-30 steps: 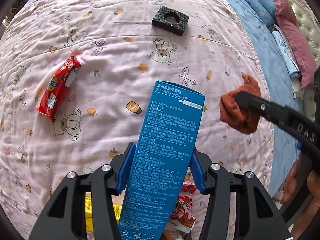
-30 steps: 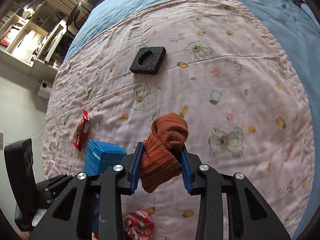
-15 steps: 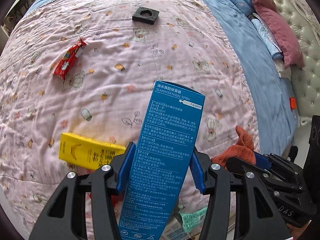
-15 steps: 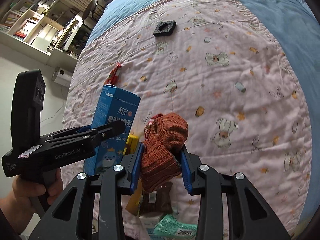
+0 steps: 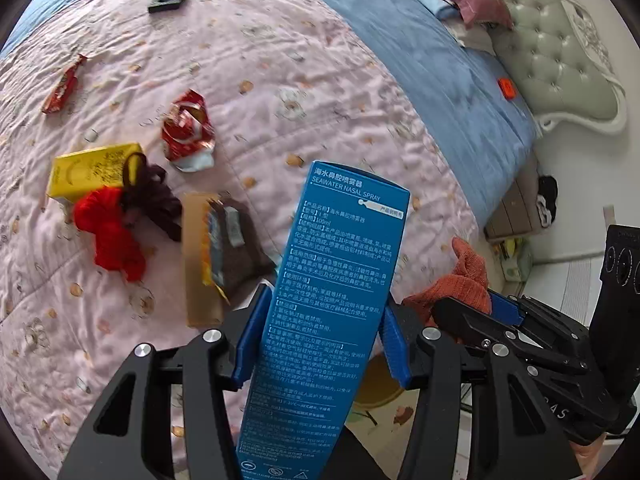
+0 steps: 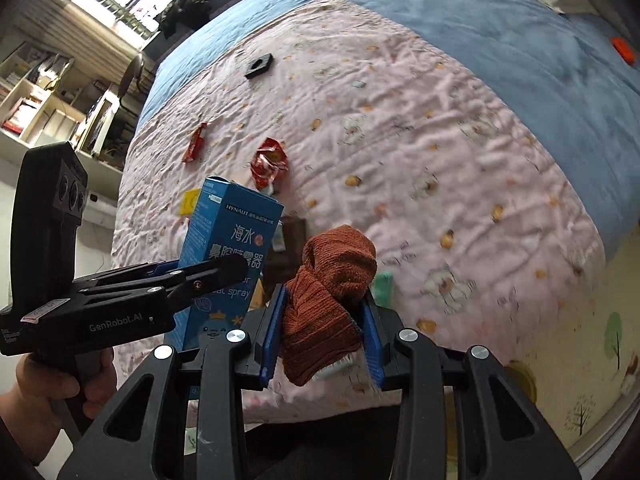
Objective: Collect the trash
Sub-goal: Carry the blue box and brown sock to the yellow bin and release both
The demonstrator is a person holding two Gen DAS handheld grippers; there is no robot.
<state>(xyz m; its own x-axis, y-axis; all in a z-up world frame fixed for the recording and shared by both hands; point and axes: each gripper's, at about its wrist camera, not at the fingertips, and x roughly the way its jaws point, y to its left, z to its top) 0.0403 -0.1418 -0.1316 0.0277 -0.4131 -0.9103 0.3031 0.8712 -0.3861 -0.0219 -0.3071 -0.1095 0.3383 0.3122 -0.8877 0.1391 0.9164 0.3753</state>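
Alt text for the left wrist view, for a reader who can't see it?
The left gripper clamps a tall blue nasal spray box above a pink quilt strewn with wrappers and a yellow box. At right, the right gripper holds an orange-brown knit cloth.

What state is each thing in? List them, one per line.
Left tongs: shut on the blue box.
Blue box: held upright, flaps closed.
Right tongs: shut on the orange sock.
Orange sock: bunched, held off the bed.
Red foil wrapper: crumpled, torn open, lying on the quilt.
Yellow box: lying flat.
Black foam block: lying flat, far side.
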